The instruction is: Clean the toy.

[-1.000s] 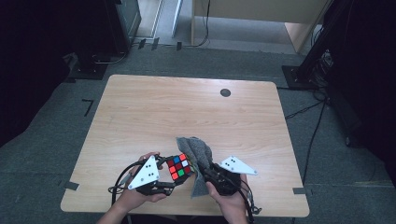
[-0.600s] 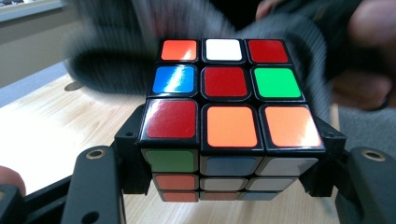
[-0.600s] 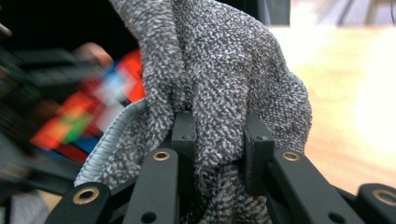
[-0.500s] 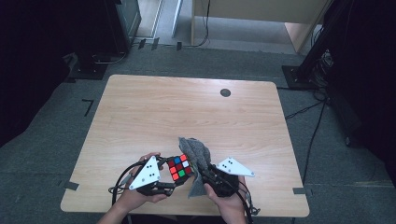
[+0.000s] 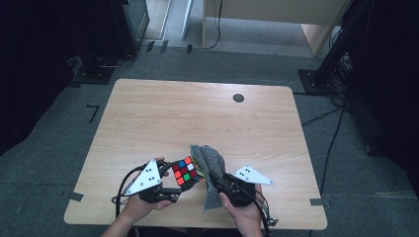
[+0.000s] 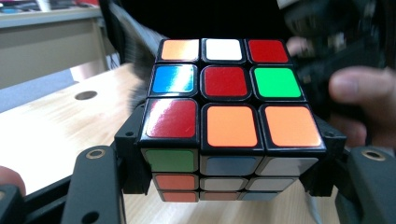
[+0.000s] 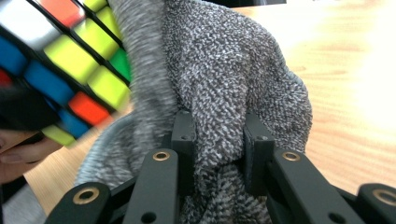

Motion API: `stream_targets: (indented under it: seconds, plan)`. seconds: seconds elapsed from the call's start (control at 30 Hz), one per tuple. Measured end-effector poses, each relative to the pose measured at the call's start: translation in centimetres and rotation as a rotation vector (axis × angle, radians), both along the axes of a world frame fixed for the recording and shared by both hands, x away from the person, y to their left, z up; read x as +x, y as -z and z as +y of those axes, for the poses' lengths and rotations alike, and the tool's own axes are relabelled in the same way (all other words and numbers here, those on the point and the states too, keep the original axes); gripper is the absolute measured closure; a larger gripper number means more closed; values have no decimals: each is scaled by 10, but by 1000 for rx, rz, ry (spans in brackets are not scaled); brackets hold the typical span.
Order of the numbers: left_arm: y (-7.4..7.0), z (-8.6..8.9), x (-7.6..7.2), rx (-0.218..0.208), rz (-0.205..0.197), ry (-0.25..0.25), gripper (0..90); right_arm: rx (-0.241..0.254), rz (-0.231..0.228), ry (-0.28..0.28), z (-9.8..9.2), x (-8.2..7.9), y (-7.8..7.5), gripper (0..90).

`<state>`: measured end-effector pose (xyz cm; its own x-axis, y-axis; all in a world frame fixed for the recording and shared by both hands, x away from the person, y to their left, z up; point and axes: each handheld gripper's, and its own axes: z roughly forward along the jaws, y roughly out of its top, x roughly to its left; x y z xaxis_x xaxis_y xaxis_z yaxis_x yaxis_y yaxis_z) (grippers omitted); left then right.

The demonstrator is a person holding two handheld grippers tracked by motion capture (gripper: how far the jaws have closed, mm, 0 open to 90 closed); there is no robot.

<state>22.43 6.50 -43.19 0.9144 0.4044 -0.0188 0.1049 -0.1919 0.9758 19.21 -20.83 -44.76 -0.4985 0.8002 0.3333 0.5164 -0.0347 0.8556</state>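
Note:
A scrambled colour cube (image 5: pixel 185 171) is held just above the table's front edge, and my left gripper (image 5: pixel 174 190) is shut on it. In the left gripper view the cube (image 6: pixel 224 121) sits squeezed between the two black jaws, red, orange and green stickers facing up. My right gripper (image 5: pixel 223 178) is shut on a grey knitted cloth (image 5: pixel 210 165). That cloth (image 7: pixel 224 93) bunches between the right jaws and presses against the cube's (image 7: pixel 60 56) yellow and blue side.
The light wooden table (image 5: pixel 197 118) has a round dark cable hole (image 5: pixel 238 98) near its far edge. Black cables (image 5: pixel 123 187) trail from both grippers at the near edge. Dark stands and cabinets stand on the floor beyond the table.
The grey cloth has shifted slightly against the cube. Both hands stay in nearly the same place.

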Motion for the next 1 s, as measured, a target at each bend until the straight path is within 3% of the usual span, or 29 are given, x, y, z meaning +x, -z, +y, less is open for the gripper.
stream_targets:
  seconds: [0.1,0.13,0.2,0.33,0.37,0.43,0.47,0.53,0.63,0.7,0.77,0.87,0.93,1.0]
  plan:
    - [2,4,5,-36,52,-6,341,42,14,-18,3,0,3,721]
    - [2,4,5,-36,52,-6,341,42,14,-18,3,0,3,721]
    - [3,2,5,-41,66,1,341,66,7,-82,17,-4,3,721]
    - [3,1,5,-56,71,8,341,71,9,-105,30,-9,5,725]
    - [3,2,5,-54,69,6,341,81,26,-151,37,-10,9,724]
    - [3,2,5,-52,68,4,341,75,33,-174,40,-11,11,724]
    - [3,3,5,-52,67,3,341,49,31,-211,47,-13,13,724]
    - [2,5,6,-53,62,-5,341,29,16,-211,49,-14,13,724]
    - [2,8,7,-58,61,-11,341,39,3,-188,42,-12,9,724]
    - [2,10,8,-67,71,-16,341,89,-28,-101,25,-11,2,727]
    - [2,9,8,-65,70,-16,341,124,-48,-66,17,-11,0,728]
    - [2,7,8,-64,72,-12,341,122,-53,-74,17,-12,0,728]
    - [2,6,7,-68,74,-11,341,102,-31,-141,29,-14,6,729]
    - [2,6,7,-72,76,-10,341,98,-25,-162,32,-15,7,728]
